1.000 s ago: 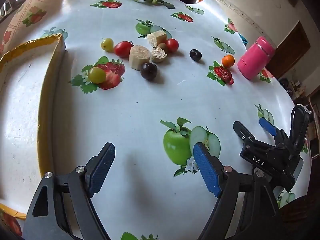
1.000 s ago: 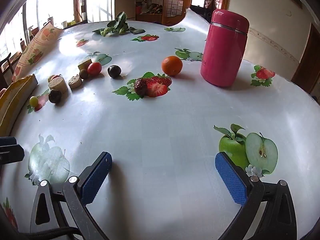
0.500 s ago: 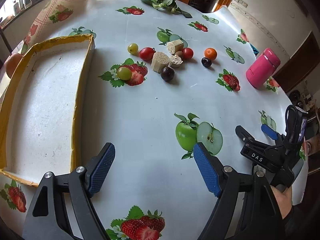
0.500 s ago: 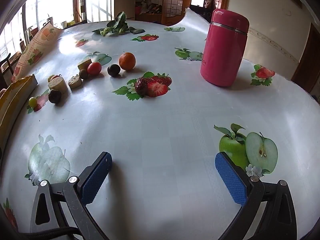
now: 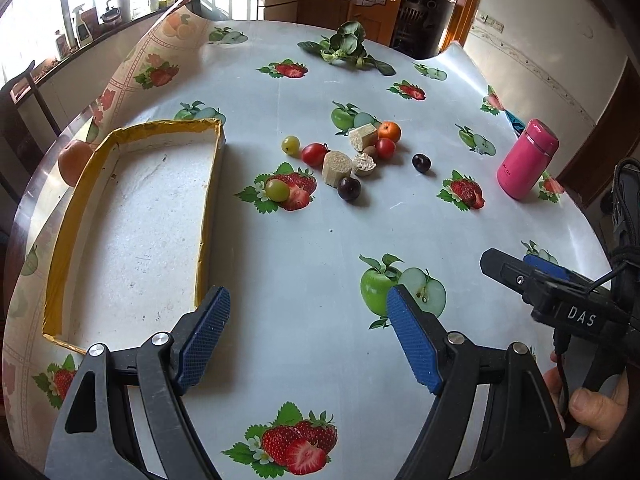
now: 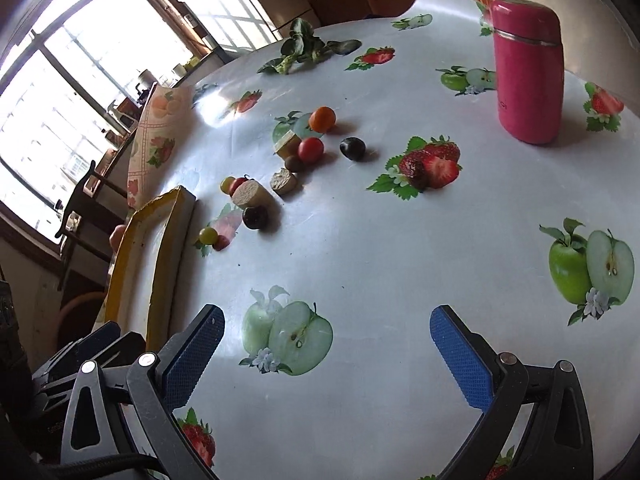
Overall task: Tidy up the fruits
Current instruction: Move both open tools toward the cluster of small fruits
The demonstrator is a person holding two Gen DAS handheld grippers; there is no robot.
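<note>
Left wrist view: both grippers, left gripper and right gripper, spread wide, holding nothing (nothing sorted yet). Next, probably reach toward 12 o'clock for the green grape, then the tray.

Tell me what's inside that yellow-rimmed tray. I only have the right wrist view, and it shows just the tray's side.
Observer: The left wrist view looks down into the tray. Only its white floor shows, with no fruit in it.
Operator: And the left gripper? I only see its edge.
Observer: The left gripper is open with nothing between its pads, close to the tray's near corner.
Operator: Anything behind my camera?
Observer: A hand is wrapped around the handle of the right gripper.
</note>
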